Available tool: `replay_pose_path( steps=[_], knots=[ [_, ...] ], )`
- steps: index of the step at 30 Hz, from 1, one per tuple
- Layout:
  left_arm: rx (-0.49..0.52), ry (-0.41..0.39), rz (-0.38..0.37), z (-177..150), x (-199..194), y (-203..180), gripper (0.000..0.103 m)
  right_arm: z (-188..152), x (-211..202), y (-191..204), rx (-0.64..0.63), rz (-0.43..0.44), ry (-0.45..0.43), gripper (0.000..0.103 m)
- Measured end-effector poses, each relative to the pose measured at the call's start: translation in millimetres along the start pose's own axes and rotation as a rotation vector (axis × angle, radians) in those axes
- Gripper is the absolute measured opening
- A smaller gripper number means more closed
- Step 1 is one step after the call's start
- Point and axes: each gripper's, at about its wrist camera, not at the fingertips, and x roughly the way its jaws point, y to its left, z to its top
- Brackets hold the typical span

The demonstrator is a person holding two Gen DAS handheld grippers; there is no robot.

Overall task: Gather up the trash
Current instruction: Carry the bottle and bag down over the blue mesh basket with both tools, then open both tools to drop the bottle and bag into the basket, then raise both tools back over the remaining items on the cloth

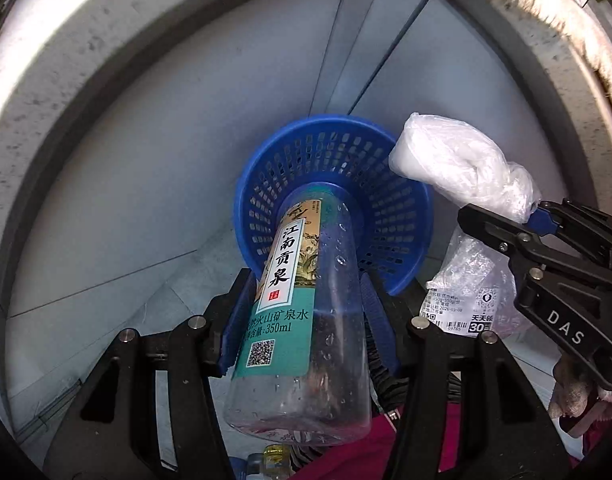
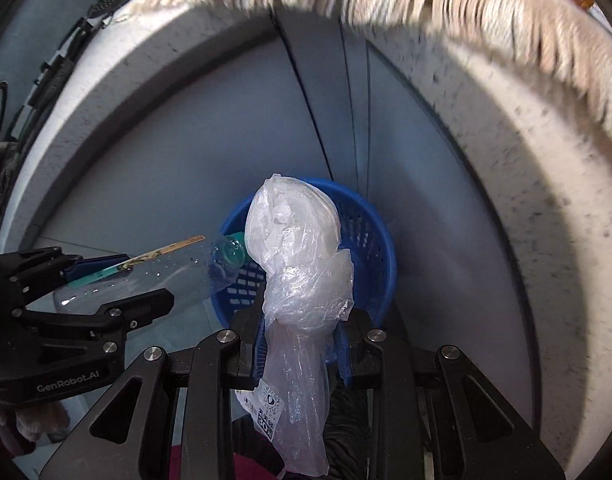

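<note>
My left gripper [image 1: 302,312] holds the bottle [image 1: 302,300] neck-down over the basket [image 1: 398,216], which stands on the floor [image 1: 146,200] below. My right gripper [image 2: 302,344], just right of it, holds the knotted plastic bag [image 2: 298,264] above the basket's right rim.

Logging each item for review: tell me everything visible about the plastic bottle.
The plastic bottle is clear and looks empty apart from droplets inside. It has a teal cap and a teal-and-beige label with Chinese print and a QR code. The left gripper clamps its body, cap pointing down over the blue basket.
</note>
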Motion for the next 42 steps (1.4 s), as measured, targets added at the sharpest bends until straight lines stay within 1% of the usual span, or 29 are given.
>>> replay_pose_path(
  steps=[5,9,11,13,15,17,20,23,24,28,33,37,41,42],
  knots=[
    [0.008,0.021,0.019,3.8,7.7,0.0,0.056,5.4,11.7,-5.7,0.005,-0.011,0.013,0.028],
    [0.018,0.019,0.04,8.3,8.3,0.0,0.056,8.5,14.1,-6.1,0.008,-0.017,0.006,0.029],
    [0.02,0.017,0.038,10.9,7.6,0.2,0.057,9.6,13.9,-5.4,0.003,-0.018,0.002,0.03],
    [0.018,0.013,0.042,12.4,4.4,2.4,0.057,12.1,12.0,-5.0,-0.009,-0.024,-0.002,0.033],
    [0.019,0.007,0.042,15.7,1.5,4.3,0.057,11.6,8.7,-3.2,-0.019,-0.034,-0.007,0.042],
    [0.02,-0.001,0.044,17.7,-1.3,5.3,0.057,14.1,6.6,-4.4,-0.022,-0.037,-0.014,0.046],
    [0.023,-0.012,0.043,16.7,-7.2,5.7,0.057,17.2,4.2,-6.9,-0.023,-0.042,-0.021,0.048],
    [0.023,-0.029,0.045,17.6,-7.5,5.1,0.057,16.5,0.6,-4.0,-0.028,-0.044,-0.035,0.055],
    [0.02,-0.034,0.043,17.0,-10.0,5.7,0.057,11.3,-0.2,-3.8,-0.03,-0.045,-0.039,0.055],
    [0.015,-0.05,0.038,17.9,-21.8,10.1,0.057,8.2,-3.4,-3.4,-0.033,-0.043,-0.049,0.056],
    [0.014,-0.069,0.035,17.7,-25.7,10.9,0.057,8.5,-12.5,-1.9,-0.016,-0.033,-0.064,0.056],
    [0.026,-0.103,0.032,16.4,-39.9,9.7,0.057,6.0,-23.9,3.2,-0.005,-0.024,-0.085,0.056],
    [0.049,-0.146,0.022,17.6,-59.4,7.3,0.057,4.4,-46.9,4.4,0.005,-0.018,-0.12,0.056],
    [0.055,-0.159,0.02,18.9,-65.4,5.9,0.057,5.3,-57.9,0.2,0.007,-0.016,-0.127,0.056]
  ],
)
